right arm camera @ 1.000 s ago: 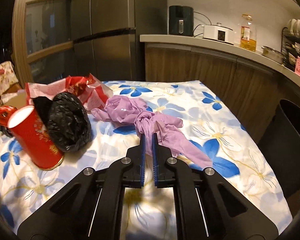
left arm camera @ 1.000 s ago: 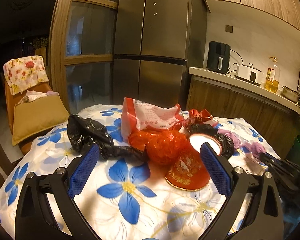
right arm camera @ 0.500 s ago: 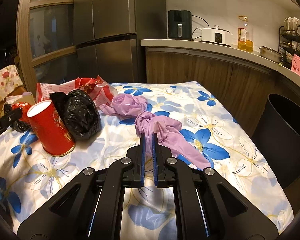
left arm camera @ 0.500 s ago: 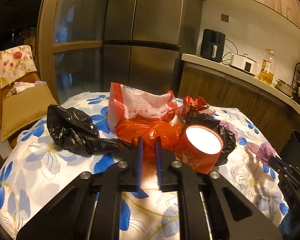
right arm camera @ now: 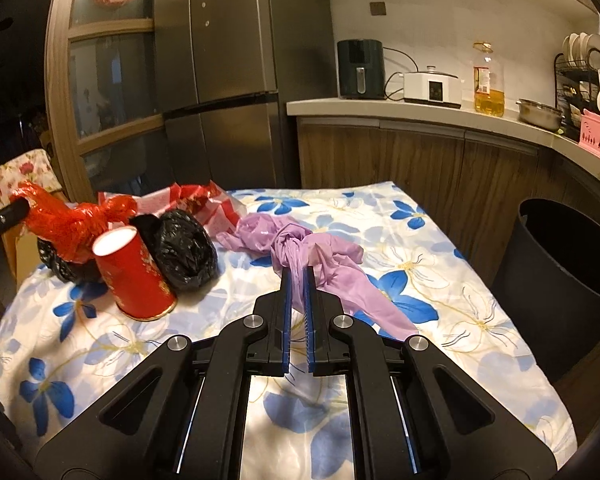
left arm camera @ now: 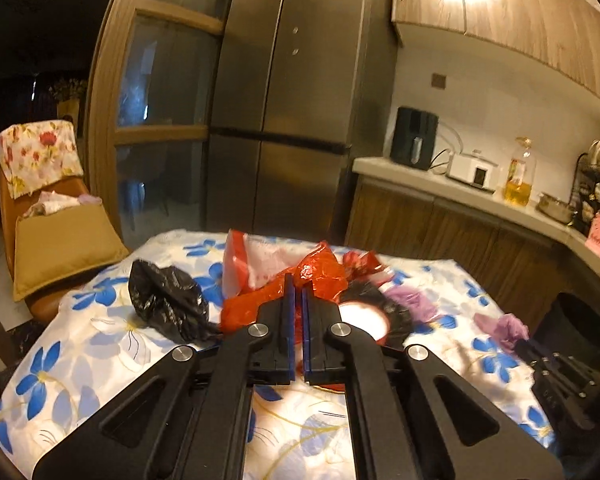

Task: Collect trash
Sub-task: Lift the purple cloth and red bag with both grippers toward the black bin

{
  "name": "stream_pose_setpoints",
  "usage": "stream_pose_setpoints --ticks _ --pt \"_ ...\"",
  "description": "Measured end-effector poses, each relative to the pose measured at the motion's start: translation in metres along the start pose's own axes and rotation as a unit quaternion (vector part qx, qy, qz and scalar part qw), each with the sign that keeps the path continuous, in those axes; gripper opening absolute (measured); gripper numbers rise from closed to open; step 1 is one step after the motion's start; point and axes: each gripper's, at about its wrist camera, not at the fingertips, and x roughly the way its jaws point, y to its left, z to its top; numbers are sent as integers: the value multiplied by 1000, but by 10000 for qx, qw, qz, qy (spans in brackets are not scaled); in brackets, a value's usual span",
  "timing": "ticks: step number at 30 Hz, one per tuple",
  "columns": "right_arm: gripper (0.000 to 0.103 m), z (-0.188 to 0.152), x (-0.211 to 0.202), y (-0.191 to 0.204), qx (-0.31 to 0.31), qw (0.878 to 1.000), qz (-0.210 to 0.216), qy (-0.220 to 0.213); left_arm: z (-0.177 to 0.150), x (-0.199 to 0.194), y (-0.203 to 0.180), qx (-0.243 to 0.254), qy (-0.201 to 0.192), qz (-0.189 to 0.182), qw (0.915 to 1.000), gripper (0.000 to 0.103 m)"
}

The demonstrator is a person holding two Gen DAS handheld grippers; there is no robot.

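Left gripper (left arm camera: 296, 280) clamped on red plastic bag (right arm camera: 66, 224), jaws nearly together with red film pinched between pads; in right wrist view, bag drawn up off table toward left edge of frame, one end lifted, rest trailing down behind red paper cup (right arm camera: 134, 276). Right gripper (right arm camera: 298, 274) clamped likewise on purple plastic bag (right arm camera: 316, 264), knotted part just beyond fingertips, loose tail draped down to right over floral tablecloth (right arm camera: 440, 232). Cup upright, slightly tilted, touching crumpled black bag (right arm camera: 186, 250) on its right. Second black bag (left arm camera: 166, 306) lying alone on cloth at left in left wrist view. Red-and-white printed wrapper (right arm camera: 188, 200) behind black bag, toward far table edge. Another crumpled purple bag (right arm camera: 256, 234) on cloth just beyond held one; whether joined to it, unclear. Dark trash bin (right arm camera: 560, 264) standing off table's right side, open top, near right gripper.
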Motion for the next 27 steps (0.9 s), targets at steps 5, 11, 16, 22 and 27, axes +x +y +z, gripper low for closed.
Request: stream_pose_setpoints --ticks 5,11,16,22,27 --pt "5 1 -20 -10 51 9999 38 -110 5 -24 -20 103 -133 -219 9996 2" --pt "5 2 -45 -28 128 9995 -9 -276 2 -39 -47 308 -139 -499 9982 2" --pt "5 1 -63 -49 217 9989 -133 -381 0 -46 -74 465 -147 -875 9950 2" --pt "5 1 -76 -75 310 9981 -302 -438 -5 -38 -113 646 -28 -1312 9892 2" --pt "5 3 -85 -100 396 9966 -520 -493 -10 -27 -148 826 58 -1624 9832 2"
